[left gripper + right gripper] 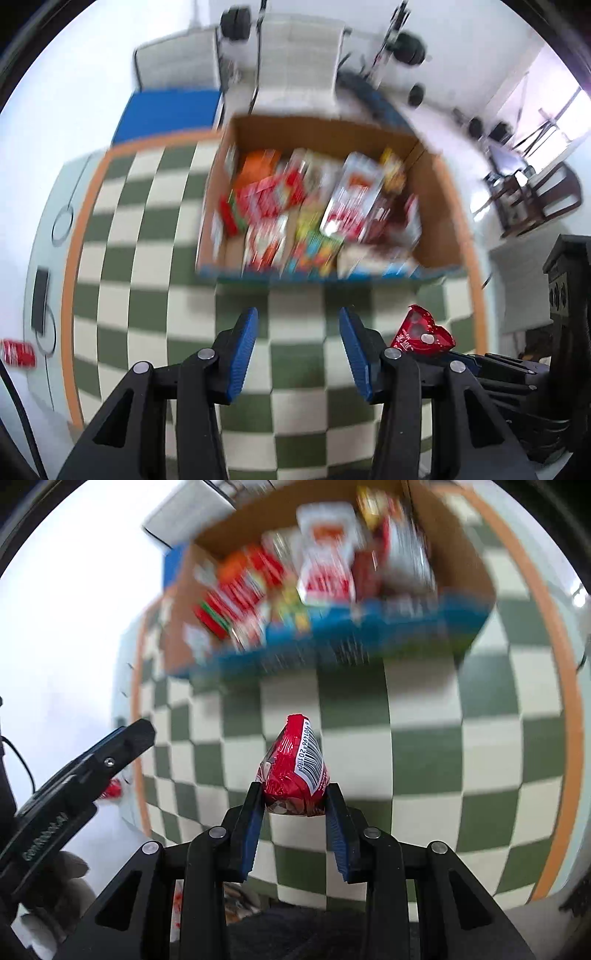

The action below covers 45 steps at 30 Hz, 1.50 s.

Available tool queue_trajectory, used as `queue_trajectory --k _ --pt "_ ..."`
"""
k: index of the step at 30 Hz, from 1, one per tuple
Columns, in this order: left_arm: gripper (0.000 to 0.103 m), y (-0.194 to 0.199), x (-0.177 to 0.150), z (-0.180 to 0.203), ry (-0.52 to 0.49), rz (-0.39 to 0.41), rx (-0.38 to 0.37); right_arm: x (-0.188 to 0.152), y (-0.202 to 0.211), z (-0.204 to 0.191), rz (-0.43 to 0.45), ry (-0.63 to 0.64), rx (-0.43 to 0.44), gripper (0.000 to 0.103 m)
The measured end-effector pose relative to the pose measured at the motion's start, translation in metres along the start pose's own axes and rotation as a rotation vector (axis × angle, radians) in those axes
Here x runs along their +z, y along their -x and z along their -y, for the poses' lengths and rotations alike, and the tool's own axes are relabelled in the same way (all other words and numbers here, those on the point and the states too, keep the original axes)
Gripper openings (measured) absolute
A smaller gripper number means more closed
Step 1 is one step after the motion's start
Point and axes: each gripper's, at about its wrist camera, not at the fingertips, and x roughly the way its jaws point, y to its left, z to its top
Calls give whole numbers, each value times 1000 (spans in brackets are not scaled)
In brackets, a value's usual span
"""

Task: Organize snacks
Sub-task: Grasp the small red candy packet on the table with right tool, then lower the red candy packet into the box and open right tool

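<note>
An open cardboard box (pixel 317 125) full of several colourful snack packs stands at the far side of a green-and-white checked cloth (pixel 147 258). Motion blurs it in both views. My right gripper (pixel 295 785) is shut on a red foil snack packet (pixel 295 764) with a barcode label, held above the cloth in front of the box's blue front wall (pixel 369 627). The same red packet (pixel 421 332) shows at the lower right of the left wrist view. My left gripper (pixel 297 312) hangs over the cloth, open, with nothing between its blue pads. The left gripper's body (pixel 92 768) appears at the left of the right wrist view.
The cloth has an orange border (pixel 70 280) and lies on a pale table. A small red pack (pixel 16 352) lies off the cloth at the left. White chairs (pixel 295 55) and a blue pad (pixel 170 110) stand beyond the box, with dark furniture (pixel 535 199) at the right.
</note>
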Motion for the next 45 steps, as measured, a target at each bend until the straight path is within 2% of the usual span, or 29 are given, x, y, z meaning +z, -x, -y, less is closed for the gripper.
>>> queue_trajectory --k 1,2,3,6,10,11,12,13,16,18,24,32,34,39,44,45 --pt "49 4 8 2 -4 24 -12 6 10 -3 23 4 6 36" --pt "59 6 18 4 -10 42 -27 16 25 -6 53 11 14 36" --pt "61 7 27 7 -14 51 -35 26 34 -8 74 13 17 36" --pt "61 0 53 6 24 54 -2 49 54 -9 131 14 10 36" --pt "61 -23 77 -1 68 14 -33 76 63 9 163 -10 -30 36" --pt "67 -31 82 0 63 1 -24 82 62 13 162 -17 -45 36" --pt "83 -38 86 1 56 0 -17 86 60 18 163 -25 -58 36" --pt "87 -42 86 2 51 4 -14 91 57 23 161 -33 -69 36" --pt "88 -56 88 5 42 7 -24 102 47 41 146 -53 -107 36" --pt "97 -68 88 11 16 -18 -24 108 38 51 137 -61 -133 36" --pt "97 -90 86 23 -15 -71 -42 119 23 64 116 -74 -189 37" --pt "97 -92 97 22 2 -58 -33 123 19 72 100 -84 -232 41" --pt "97 -91 98 19 15 -73 -42 123 20 72 97 -87 -232 48" --pt "97 -85 93 16 28 -78 -30 123 23 62 100 -66 -231 54" --pt "97 -74 84 13 28 -66 0 119 28 44 115 -14 -251 68" --pt "97 -72 83 12 26 -63 5 119 29 42 117 -9 -251 75"
